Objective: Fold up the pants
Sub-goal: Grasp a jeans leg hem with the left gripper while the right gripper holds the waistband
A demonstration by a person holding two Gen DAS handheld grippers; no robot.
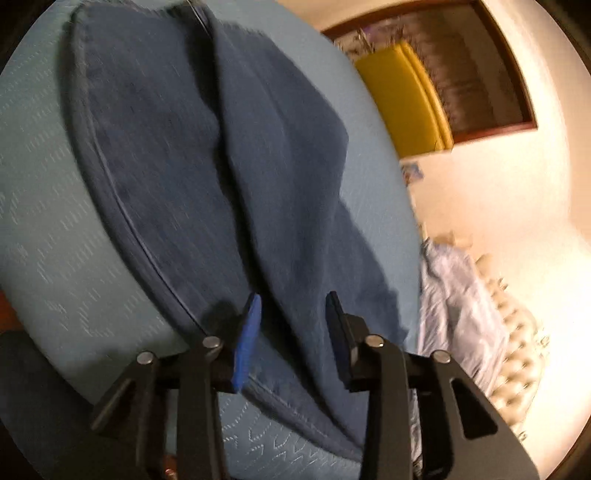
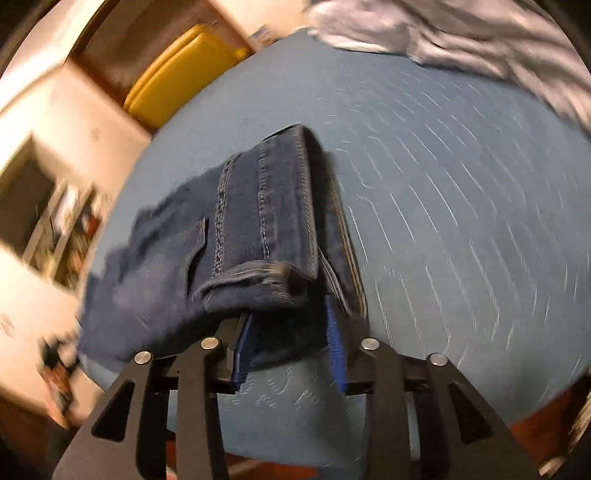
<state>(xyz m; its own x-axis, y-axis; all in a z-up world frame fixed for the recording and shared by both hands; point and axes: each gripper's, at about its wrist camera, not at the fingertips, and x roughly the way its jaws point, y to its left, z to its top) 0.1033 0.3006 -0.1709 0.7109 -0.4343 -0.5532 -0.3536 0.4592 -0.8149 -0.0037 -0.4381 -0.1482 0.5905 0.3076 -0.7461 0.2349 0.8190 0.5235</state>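
Note:
Dark blue denim pants [image 1: 221,166] lie lengthwise on a blue quilted bed cover [image 1: 55,184], running away from my left gripper [image 1: 293,299]. That gripper hovers over their near end, open, with a gap between its blue pads and nothing pinched. In the right wrist view, a folded stack of the pants [image 2: 258,221] with stitched seams and a hem rests on the cover [image 2: 443,221]. My right gripper [image 2: 290,310] stands at its near edge. Denim lies between the spread pads and drapes over the left finger [image 2: 242,350]. The view is blurred, and no pinch shows.
A crumpled pale cloth [image 1: 454,288] [image 2: 443,29] lies at the bed's far side beside a tufted white headboard [image 1: 517,332]. A yellow cushion [image 1: 402,99] [image 2: 177,70] stands against a wood-framed opening. Cluttered shelves [image 2: 55,229] are beyond the bed's left edge.

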